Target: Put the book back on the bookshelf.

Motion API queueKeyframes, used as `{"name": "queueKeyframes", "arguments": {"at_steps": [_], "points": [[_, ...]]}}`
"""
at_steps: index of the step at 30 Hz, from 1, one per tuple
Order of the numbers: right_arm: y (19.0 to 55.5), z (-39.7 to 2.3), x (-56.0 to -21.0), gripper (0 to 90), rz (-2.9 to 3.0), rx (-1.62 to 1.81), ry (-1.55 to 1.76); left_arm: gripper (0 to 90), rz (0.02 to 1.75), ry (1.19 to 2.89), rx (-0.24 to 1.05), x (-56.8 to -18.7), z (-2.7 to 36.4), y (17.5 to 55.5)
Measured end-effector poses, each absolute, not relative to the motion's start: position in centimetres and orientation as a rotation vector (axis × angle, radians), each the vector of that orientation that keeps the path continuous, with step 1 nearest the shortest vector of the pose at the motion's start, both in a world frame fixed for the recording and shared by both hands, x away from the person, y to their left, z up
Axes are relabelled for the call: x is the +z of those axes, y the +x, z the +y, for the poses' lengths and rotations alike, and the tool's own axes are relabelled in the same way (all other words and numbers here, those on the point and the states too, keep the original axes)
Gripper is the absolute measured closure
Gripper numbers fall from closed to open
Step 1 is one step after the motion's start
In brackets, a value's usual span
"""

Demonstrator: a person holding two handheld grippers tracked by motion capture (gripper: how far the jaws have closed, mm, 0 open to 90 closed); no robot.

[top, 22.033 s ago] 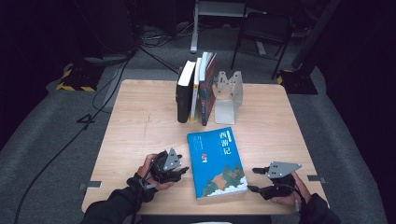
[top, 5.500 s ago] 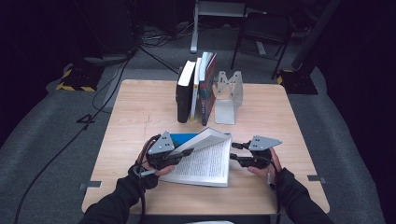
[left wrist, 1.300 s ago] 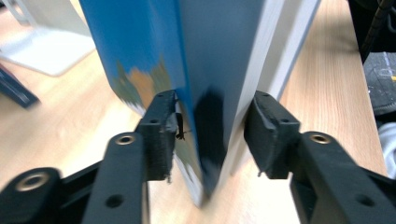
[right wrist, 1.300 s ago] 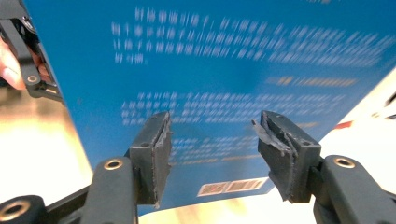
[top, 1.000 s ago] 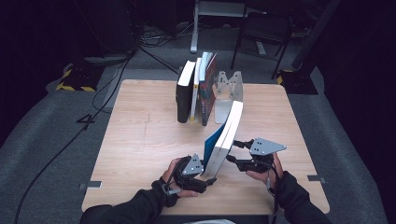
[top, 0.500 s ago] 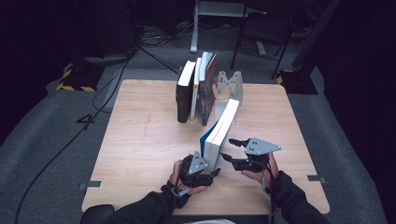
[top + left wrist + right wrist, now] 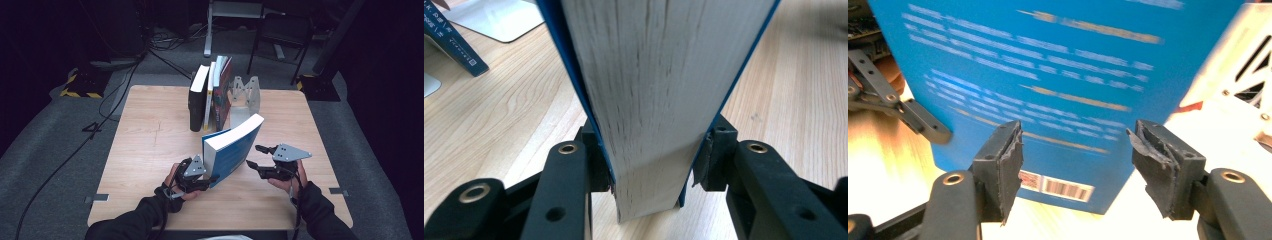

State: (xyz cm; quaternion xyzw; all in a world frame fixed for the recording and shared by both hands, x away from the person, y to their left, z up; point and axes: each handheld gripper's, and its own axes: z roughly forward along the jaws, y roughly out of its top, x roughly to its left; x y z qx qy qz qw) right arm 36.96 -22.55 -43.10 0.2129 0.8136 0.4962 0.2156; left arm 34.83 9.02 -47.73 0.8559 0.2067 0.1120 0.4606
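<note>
Bright light from above is falling on the pale wooden table [image 7: 150,150] while the surrounding room is sinking into near-black. In the right gripper view the white print on the blue paperback book's glossy cover [image 7: 1048,75] is smearing into blur, and the table beside the white metal bookend [image 7: 1238,65] is washing out in glare. In the left gripper view the book's cream page edges [image 7: 654,100] are showing sharp and evenly lit.

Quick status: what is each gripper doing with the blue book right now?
Left gripper: jaws have just been closing, now clamped on the blue book at its page edge.
Right gripper: open, holding nothing, facing the book's back cover.
</note>
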Motion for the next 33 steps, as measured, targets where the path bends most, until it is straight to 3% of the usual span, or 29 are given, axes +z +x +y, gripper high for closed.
{"name": "queueKeyframes", "arguments": {"at_steps": [7, 18, 33], "points": [[37.6, -23.8, -43.6, 35.0, 2.268, 1.387, 0.627, 59.1, 0.458, 2.144, 0.234, -47.4, 10.6, 35.0], [38.2, -21.4, -45.5, 33.6, 2.441, 1.385, 0.53, 58.7, 0.365, 2.184, 0.124, -47.2, 14.0, 35.3], [39.9, -18.4, -44.8, 33.6, 2.502, 1.452, 0.388, 56.6, 0.347, 2.217, 0.234, -46.9, 14.2, 34.4]]}}
